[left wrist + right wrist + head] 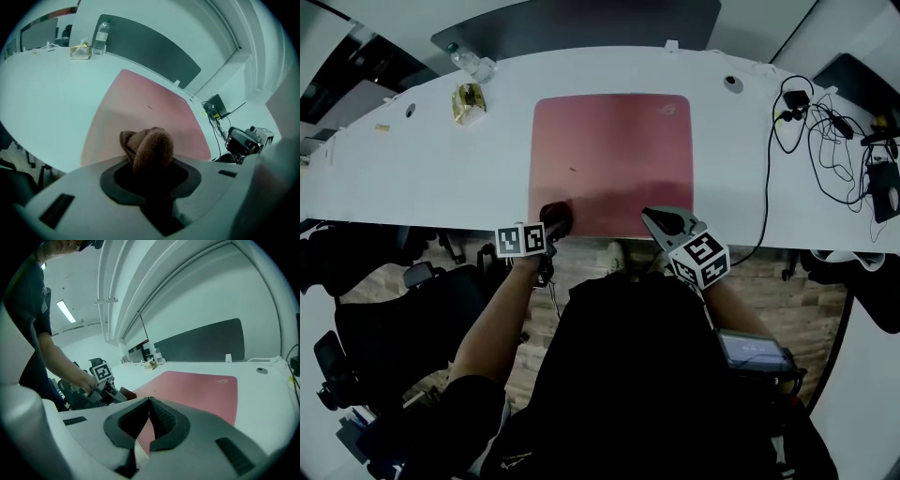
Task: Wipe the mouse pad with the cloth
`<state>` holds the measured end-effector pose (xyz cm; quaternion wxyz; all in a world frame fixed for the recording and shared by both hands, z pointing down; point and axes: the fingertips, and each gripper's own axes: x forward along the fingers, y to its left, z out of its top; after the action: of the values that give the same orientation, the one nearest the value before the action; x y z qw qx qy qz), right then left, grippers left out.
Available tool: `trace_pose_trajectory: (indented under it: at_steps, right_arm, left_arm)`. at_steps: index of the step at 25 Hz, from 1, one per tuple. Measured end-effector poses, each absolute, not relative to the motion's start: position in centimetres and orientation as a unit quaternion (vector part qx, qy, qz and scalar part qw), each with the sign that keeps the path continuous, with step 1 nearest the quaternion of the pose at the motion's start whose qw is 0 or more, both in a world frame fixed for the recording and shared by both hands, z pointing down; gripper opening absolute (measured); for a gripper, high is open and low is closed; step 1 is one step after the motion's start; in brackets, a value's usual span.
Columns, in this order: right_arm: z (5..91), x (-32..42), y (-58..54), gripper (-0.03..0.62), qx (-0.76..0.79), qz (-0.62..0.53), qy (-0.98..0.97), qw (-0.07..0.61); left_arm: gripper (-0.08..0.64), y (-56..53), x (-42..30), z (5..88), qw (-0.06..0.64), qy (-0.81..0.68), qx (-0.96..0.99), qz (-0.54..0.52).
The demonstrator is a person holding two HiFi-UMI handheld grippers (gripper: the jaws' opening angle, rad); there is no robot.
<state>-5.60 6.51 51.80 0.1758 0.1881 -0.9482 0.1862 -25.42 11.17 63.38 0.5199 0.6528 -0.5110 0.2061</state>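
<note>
Left gripper (149,168) clamped on a bunched brown cloth (151,146) at the near left corner of the red mouse pad (611,150). Pad lies flat mid-desk (412,178), its near edge close to the desk's near edge. Right gripper (149,401): jaws pressed together, nothing between them, over the pad's near right corner. Bottle (469,62) at the desk's far edge, left; cables (816,141) toward the right edge.
</note>
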Motion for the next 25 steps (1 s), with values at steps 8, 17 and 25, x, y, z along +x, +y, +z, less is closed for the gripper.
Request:
trace_pose_trajectory:
  at_steps: [8,17,25]
  right_arm:
    - [51.8,-6.2,6.5,0.025,0.191,0.185,-0.947,0.182]
    - [51.7,-8.0,6.1,0.025,0.177,0.18,-0.95,0.181]
    - [51.4,-8.3,5.6,0.025,0.176,0.172,-0.952,0.182]
  left_arm:
    - [0.114,12.3,-29.3,63.5,0.513,-0.532,0.643,0.202]
    - [0.114,12.9,-31.8,63.4,0.505,-0.555,0.629,0.2]
    - [0.114,13.1,-33.7,62.0,0.475,-0.595,0.616,0.202]
